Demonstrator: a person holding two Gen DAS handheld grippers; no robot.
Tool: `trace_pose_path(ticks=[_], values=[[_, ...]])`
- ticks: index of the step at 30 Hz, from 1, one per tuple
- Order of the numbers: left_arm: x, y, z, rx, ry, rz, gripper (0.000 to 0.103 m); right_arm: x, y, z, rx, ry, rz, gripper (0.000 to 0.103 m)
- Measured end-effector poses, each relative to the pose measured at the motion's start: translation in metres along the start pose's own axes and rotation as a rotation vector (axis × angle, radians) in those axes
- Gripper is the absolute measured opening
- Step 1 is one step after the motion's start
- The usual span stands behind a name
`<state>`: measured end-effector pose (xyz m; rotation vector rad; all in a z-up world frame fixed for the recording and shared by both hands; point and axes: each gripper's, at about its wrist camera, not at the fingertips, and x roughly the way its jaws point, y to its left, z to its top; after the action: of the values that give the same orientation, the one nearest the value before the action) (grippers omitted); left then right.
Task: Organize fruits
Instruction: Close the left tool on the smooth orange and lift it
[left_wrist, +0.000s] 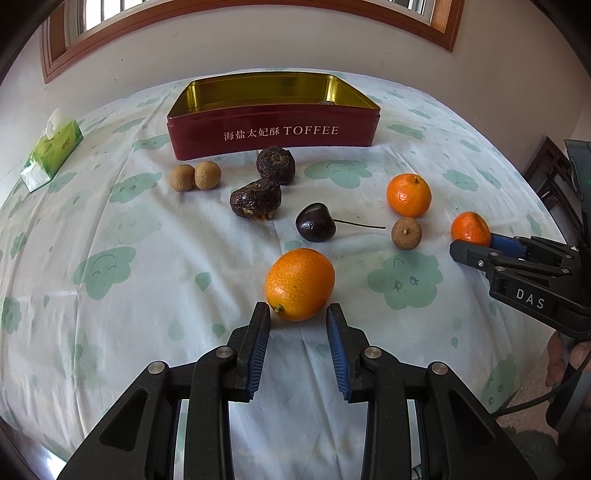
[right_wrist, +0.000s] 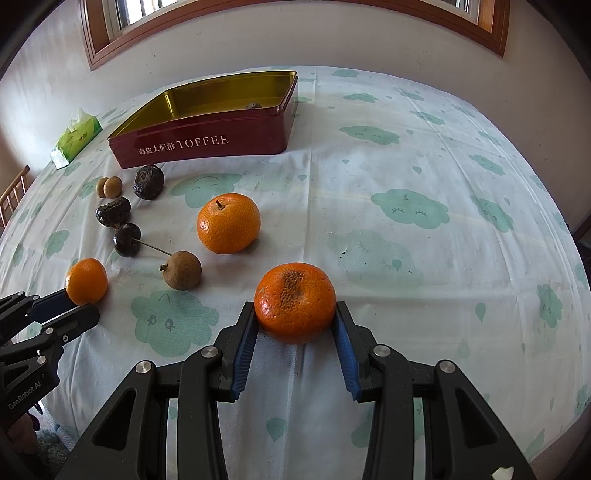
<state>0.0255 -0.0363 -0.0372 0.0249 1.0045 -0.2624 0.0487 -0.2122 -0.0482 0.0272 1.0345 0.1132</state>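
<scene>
Window (right_wrist: 122, 14) above white wall | cloud-print tablecloth (right_wrist: 406, 166) | chair (right_wrist: 13, 194) left

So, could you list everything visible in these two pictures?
tin: one, red outside, gold inside, far middle; something dark inside
tissue pack: one, green, far left
loose orange: one, orange, right of cherry
small brown fruits: three, tan; pair near tin, one beside loose orange
wrinkled fruits: two, dark brown, before tin
cherry: one, dark, stemmed, centre
tablecloth: one, white with green clouds, under everything
window: one, brown frame, wall behind
left gripper: one, black, jaws shut on smooth orange
right gripper: one, black, jaws shut on scarred orange
hand: one, partly seen, at right gripper
</scene>
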Motion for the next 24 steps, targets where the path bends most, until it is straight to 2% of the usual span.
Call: trace_pose_path(ticks=[5, 13, 21, 24], values=[[-0.001, -0.003, 0.003, 0.007, -0.011, -0.001, 0.052, 0.0, -0.001, 0.0, -0.005, -0.003, -0.005, 0.038], [0.006, 0.005, 0.015, -0.04, -0.012, 0.012, 0.053, 0.001, 0.0, -0.001, -0.006, -0.005, -0.007, 0.039], [0.015, 0.001, 0.02, -0.026, -0.015, 0.037, 0.052, 0.001, 0.001, -0.001, -0.006, -0.005, -0.008, 0.039], [0.014, 0.0, 0.02, -0.012, -0.021, 0.037, 0.043, 0.001, 0.0, -0.001, -0.005, -0.006, -0.009, 0.039]])
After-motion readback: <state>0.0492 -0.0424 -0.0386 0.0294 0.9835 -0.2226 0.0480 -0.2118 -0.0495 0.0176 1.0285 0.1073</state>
